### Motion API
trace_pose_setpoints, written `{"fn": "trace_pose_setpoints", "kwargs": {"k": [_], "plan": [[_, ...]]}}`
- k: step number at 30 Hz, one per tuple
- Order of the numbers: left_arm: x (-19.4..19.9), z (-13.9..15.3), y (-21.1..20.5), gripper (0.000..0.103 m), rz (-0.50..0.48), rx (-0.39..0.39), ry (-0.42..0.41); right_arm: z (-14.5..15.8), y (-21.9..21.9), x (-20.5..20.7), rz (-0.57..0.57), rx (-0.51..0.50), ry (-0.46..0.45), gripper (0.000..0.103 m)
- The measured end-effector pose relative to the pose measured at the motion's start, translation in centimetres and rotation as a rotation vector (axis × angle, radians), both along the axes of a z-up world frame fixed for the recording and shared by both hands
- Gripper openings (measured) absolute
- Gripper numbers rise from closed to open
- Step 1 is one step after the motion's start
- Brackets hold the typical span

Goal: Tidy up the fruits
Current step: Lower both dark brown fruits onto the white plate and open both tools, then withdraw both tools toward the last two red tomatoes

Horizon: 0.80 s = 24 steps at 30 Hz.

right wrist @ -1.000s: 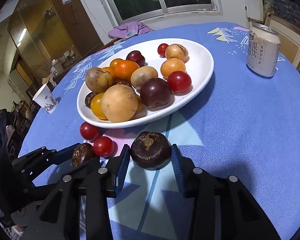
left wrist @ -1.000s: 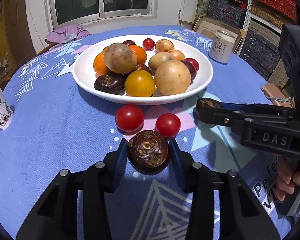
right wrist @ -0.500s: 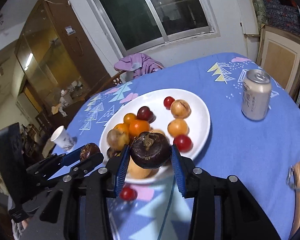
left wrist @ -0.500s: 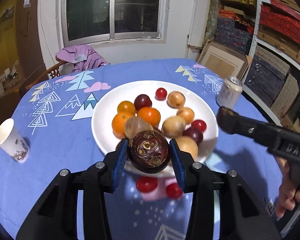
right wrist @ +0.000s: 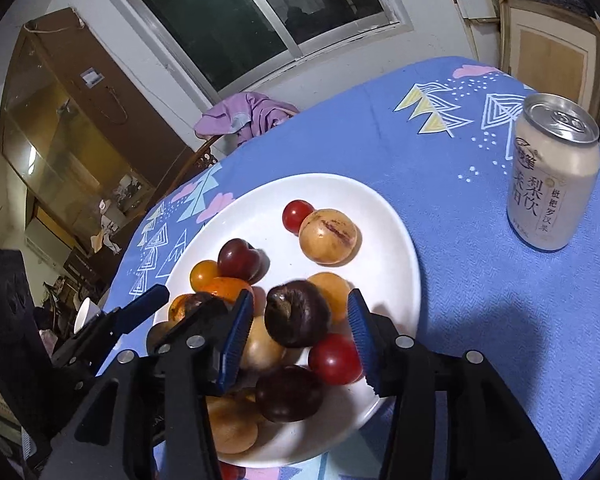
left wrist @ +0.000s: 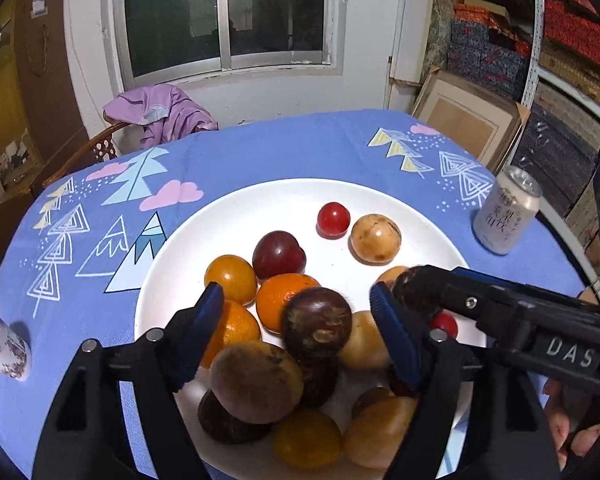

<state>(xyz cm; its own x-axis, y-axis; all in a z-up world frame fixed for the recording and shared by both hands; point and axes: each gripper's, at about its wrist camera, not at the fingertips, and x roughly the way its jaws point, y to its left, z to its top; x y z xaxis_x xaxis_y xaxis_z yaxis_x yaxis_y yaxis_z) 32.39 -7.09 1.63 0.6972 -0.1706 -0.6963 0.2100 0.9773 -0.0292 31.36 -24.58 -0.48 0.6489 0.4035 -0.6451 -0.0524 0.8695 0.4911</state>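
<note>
Two dark purple-brown fruits sit between two pairs of tongs over a white plate [left wrist: 228,216] on the counter [left wrist: 260,148], which is covered in a blue cloth printed with trees and clouds.

The left tongs [left wrist: 296,324] are spreading: the blue pads stand clear on both sides of the left dark fruit [left wrist: 316,322], which lies on top of the pile, against an orange [left wrist: 278,300] and above a brownish round fruit [left wrist: 256,382].

The right tongs [right wrist: 298,326] are also opening. The right dark fruit [right wrist: 298,314], stem turned to the left, is between the pads with a gap showing on each side; it rests among the piled fruit, beside a red tomato [right wrist: 334,360] and above a dark plum [right wrist: 288,394].

Farther back on the plate lie a small red tomato [left wrist: 333,219], a tan speckled fruit [left wrist: 375,238] just beside it, and a dark red plum [left wrist: 278,255].

A pale drink can [right wrist: 552,172] stands upright on the cloth, right of the plate and apart from it. A paper cup [left wrist: 2,348] is at the left edge.
</note>
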Motion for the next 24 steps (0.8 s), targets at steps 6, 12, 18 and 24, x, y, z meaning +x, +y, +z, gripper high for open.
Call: {"fn": "trace_pose_setpoints", "kwargs": {"k": [6,12,18,24], "plan": [[-3.7,1.6,3.2,0.083,0.037,-0.060,-0.037,2.1,-0.4,-3.3,0.004,0.013,-0.062,0.050],[-9.3,0.1,7.7,0.092,0.105,-0.017,-0.054,3.0,0.6,-8.9,0.051,-0.013,-0.118,0.054],[-11.8,-2.5,10.1,0.092,0.106,-0.018,-0.012,1.9,3.0,-13.7,0.137,-0.095,-0.138,0.059],[-12.0,-3.5,8.8,0.092,0.063,0.015,-0.003,1.2,3.6,-15.0,0.158,-0.129,-0.128,0.061]]}}
